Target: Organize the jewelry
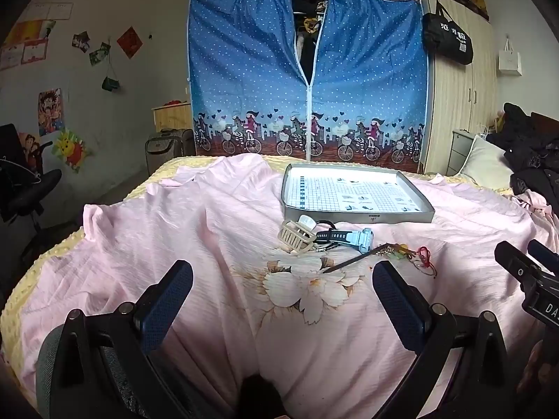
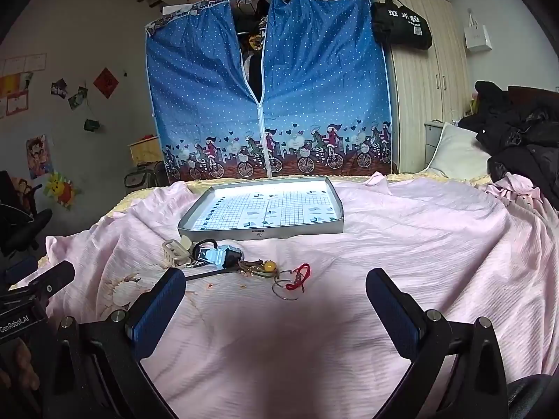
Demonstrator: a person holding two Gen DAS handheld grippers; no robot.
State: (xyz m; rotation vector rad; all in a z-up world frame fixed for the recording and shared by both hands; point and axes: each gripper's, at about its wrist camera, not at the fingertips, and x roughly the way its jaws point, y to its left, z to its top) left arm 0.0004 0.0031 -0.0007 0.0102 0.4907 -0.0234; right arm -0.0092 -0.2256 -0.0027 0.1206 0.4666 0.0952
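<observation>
Hovering low over the pink bedspread (image 2: 401, 244), both grippers spread wide and holding nothing.

The left gripper (image 1: 283, 300) and right gripper (image 2: 276, 303) point toward a small jewelry heap lying on the cloth: a cream hair claw (image 1: 295, 237), a pale blue watch (image 1: 349, 235) touching it, a dark hair stick (image 1: 353, 260), a red cord (image 2: 300, 276) with wire rings (image 2: 286, 289). Just beyond stands a shallow grey tray (image 2: 244, 232) with gridded lining, holding none of the pieces.
</observation>
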